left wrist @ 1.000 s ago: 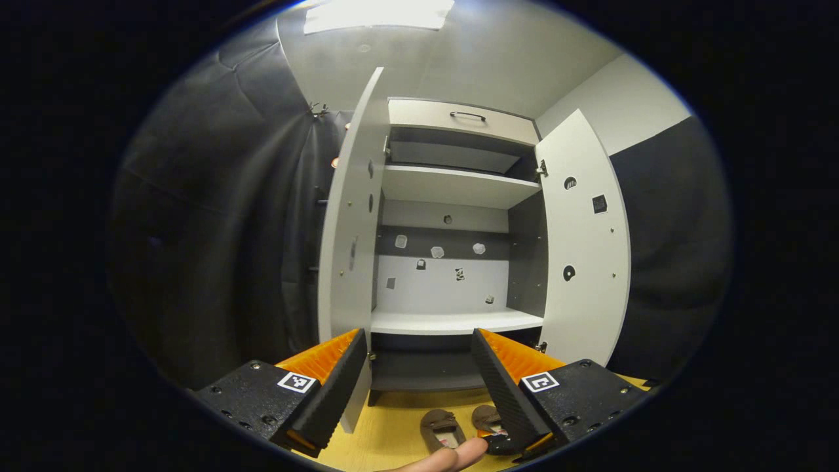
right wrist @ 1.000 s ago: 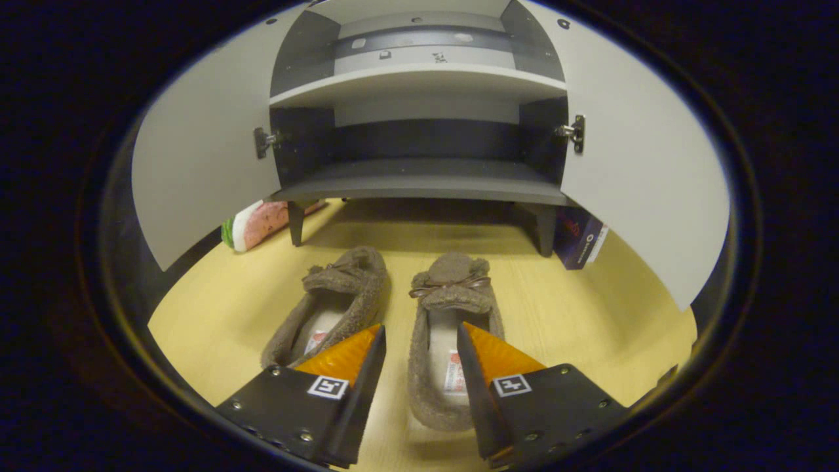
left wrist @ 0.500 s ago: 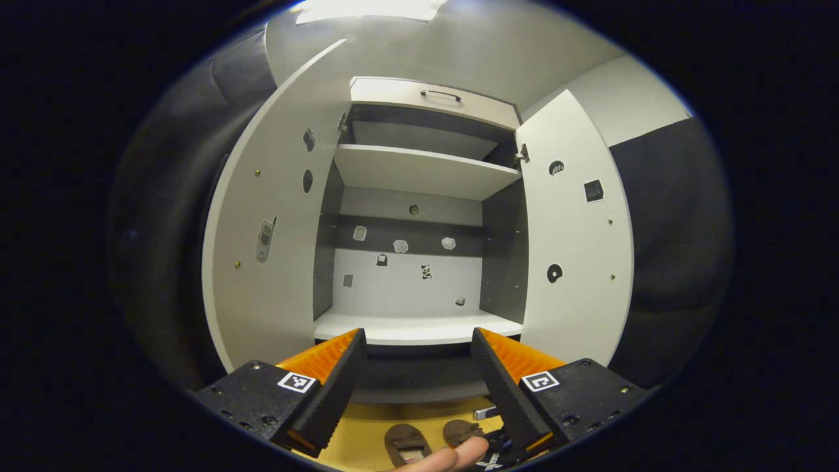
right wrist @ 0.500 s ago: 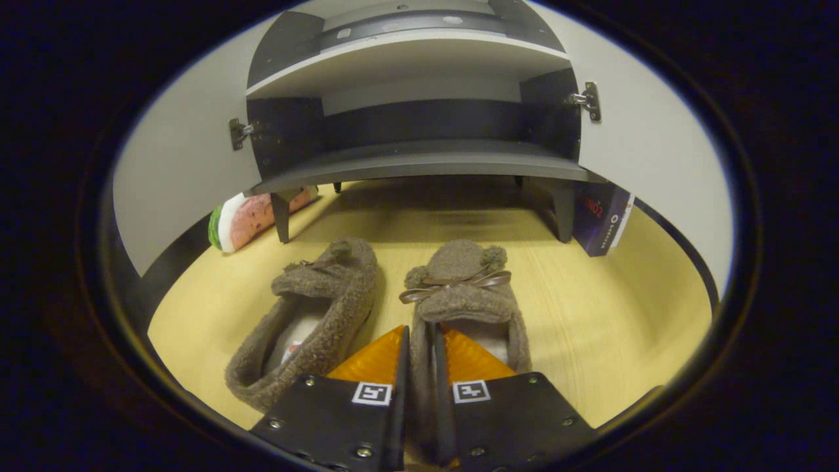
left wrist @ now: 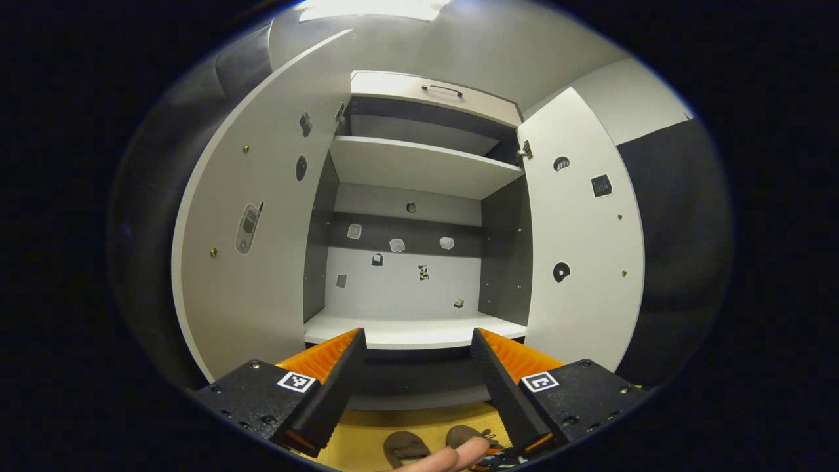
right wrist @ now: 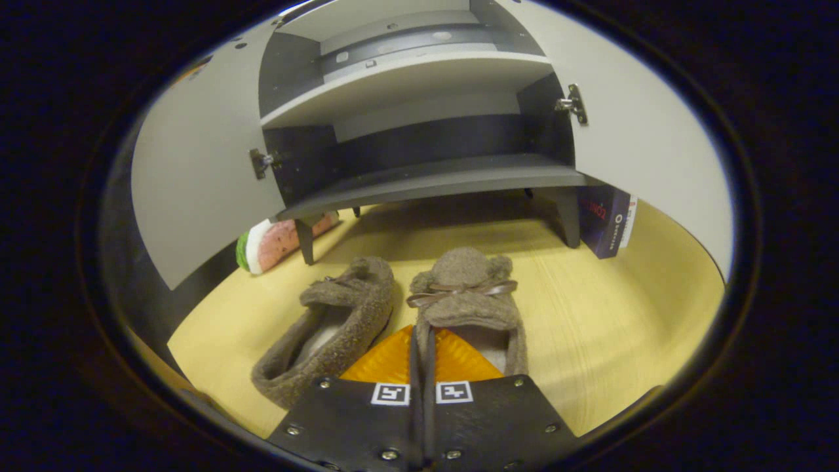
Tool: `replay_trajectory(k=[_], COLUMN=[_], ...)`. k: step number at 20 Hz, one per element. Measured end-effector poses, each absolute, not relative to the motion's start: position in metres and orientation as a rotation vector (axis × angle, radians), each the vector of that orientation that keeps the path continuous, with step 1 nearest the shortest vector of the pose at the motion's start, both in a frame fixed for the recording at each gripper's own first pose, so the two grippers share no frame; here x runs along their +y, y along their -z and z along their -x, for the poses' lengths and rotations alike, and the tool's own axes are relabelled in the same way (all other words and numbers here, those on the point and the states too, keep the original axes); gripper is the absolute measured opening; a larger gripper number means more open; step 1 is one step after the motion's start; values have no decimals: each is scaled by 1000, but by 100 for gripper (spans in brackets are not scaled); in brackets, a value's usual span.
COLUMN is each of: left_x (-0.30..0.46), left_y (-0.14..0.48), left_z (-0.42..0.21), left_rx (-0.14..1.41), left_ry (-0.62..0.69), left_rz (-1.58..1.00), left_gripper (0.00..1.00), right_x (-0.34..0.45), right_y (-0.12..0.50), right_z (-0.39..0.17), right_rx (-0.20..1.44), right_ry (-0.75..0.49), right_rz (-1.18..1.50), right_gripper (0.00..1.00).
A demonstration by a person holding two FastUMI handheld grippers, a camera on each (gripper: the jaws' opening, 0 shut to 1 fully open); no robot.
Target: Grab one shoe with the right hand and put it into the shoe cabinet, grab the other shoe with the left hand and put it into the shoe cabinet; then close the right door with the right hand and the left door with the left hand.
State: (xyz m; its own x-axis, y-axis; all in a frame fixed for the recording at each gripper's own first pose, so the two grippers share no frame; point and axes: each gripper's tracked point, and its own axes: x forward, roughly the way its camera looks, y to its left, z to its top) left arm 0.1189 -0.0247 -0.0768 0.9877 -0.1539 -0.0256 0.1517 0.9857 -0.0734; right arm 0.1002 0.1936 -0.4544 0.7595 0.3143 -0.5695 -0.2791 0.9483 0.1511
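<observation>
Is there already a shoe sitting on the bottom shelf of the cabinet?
No, in the right gripper view the bottom shelf is bare and both shoes are on the floor.

This is a recording booth set up like a home entryway. A grey shoe cabinet (left wrist: 419, 249) with both doors open fills the middle of the left gripper view, black cloth (left wrist: 675, 229) hangs at both sides, and a plain wall (left wrist: 629, 105) shows at upper right. Fuzzy brown slippers (right wrist: 459, 301) lie on the pale wooden floor (right wrist: 609, 314) at the centre of the right gripper view.
</observation>
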Motion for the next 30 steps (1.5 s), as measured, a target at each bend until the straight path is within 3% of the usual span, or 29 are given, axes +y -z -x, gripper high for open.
replay_trajectory(k=[8, 18, 24, 30], left_x=[-9, 6, 6, 9], left_y=[83, 80, 85, 83], left_z=[-132, -130, -134, -139], left_rx=[47, 40, 53, 38], left_ry=[139, 97, 92, 86], left_rz=[68, 89, 77, 76], left_gripper=[98, 98, 98, 98], right_x=[181, 223, 239, 267], right_y=[282, 96, 57, 98], right_z=[-122, -202, -301, -388], right_rx=[379, 243, 234, 271], right_ry=[-311, -388, -341, -367], right_rz=[-71, 55, 137, 170], right_gripper=[0, 1, 1, 1])
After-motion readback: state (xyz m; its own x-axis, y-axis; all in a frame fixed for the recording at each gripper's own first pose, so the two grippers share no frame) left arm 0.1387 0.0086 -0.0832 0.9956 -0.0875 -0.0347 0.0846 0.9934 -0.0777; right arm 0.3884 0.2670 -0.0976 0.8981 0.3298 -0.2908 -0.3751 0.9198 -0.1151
